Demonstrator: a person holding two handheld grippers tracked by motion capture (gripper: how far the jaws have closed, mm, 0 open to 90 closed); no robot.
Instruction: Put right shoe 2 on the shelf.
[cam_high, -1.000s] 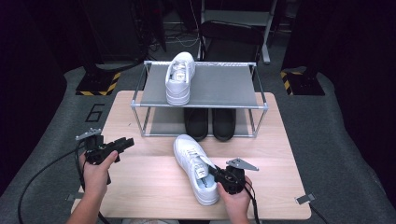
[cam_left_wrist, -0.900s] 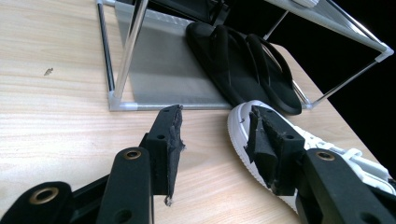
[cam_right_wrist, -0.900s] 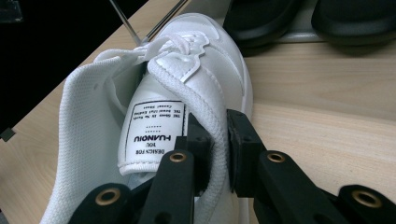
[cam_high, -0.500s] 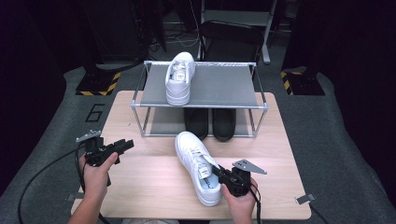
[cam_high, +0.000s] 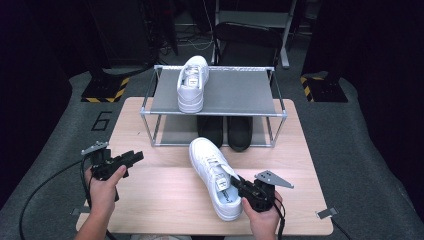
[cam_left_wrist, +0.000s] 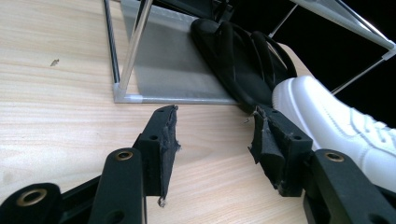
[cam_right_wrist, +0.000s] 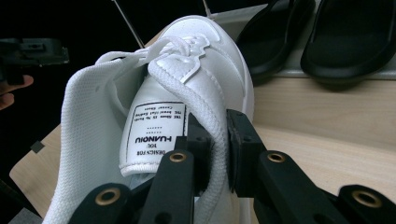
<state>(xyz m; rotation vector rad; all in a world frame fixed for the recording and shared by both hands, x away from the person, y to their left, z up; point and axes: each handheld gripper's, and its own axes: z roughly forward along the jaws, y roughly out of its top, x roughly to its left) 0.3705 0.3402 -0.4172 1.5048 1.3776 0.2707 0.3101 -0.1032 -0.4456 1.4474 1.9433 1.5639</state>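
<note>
While the left tool (cam_high: 134, 157) gapes wide, the right tool (cam_right_wrist: 215, 140) pinches the white sneaker's (cam_high: 214, 175) padded collar.

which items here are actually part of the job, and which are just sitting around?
In play, likely:
- white sneaker on the table, collar clamped in the right gripper
- matching white sneaker on the rack's top shelf
- shoe rack

Just lying about:
- black slippers on the lower shelf
- left gripper, open, empty

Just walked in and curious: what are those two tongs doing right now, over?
Right tongs shut on white sneaker collar, sneaker on table. Left tongs open, empty, above bare wood. Second sneaker on rack top; black slippers underneath. Nothing blocking.
</note>
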